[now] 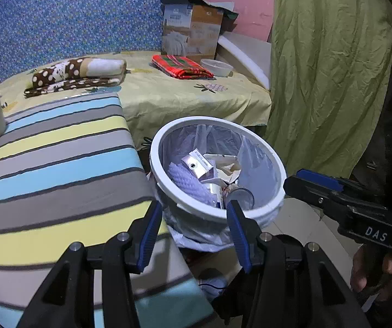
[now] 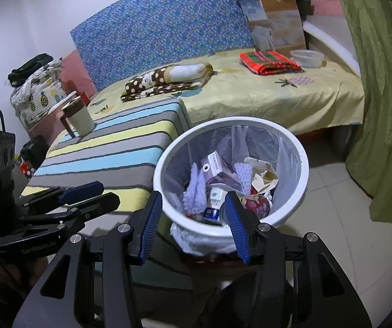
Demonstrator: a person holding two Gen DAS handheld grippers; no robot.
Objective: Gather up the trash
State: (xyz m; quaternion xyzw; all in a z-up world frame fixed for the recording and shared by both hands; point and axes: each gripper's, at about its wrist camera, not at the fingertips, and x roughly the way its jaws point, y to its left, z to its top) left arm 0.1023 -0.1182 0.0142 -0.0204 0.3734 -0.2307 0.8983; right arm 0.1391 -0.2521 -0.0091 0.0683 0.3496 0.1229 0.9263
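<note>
A white trash bin (image 2: 231,175), lined with plastic and holding cartons and wrappers, sits at centre frame beside a striped cushion (image 2: 108,153). The left gripper (image 1: 194,218) and right gripper (image 2: 193,210) hang spread wide and empty at its near rim.

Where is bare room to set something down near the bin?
The striped cushion is bare between the cup and the trash bin. Tiled floor between bin and green curtain is free. The bin's inside is crowded.

My left claw (image 1: 193,213) and right claw (image 2: 193,205) both tilt downward, jaws parted and empty; my hand (image 1: 382,270) grips the right one.
</note>
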